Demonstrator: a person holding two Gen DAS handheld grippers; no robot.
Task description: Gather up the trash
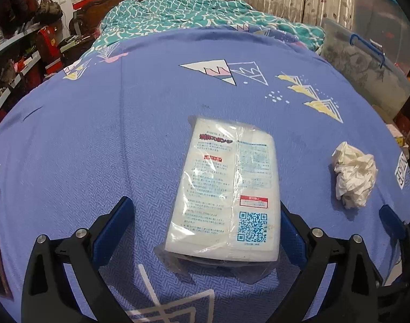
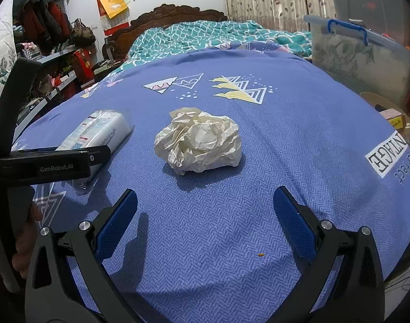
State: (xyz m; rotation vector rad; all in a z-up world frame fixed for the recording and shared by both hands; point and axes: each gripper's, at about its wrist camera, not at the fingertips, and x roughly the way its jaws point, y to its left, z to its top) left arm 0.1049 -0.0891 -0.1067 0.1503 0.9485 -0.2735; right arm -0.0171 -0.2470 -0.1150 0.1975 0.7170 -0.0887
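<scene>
Blue-padded left tool (image 1: 206, 215) agape around plastic packet (image 1: 226, 188); right tool (image 2: 205, 207) agape, empty.

crumpled white paper ball (image 2: 198, 141): resting on blue bedspread | clear-wrapped white printed packet (image 1: 226, 188): lying flat, well left of ball

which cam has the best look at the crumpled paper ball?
Right wrist view: the crumpled paper ball sits centred and large, ahead of the open right gripper, unobstructed on the blue bedsheet. Left wrist view shows it small and distorted at the right edge.
</scene>
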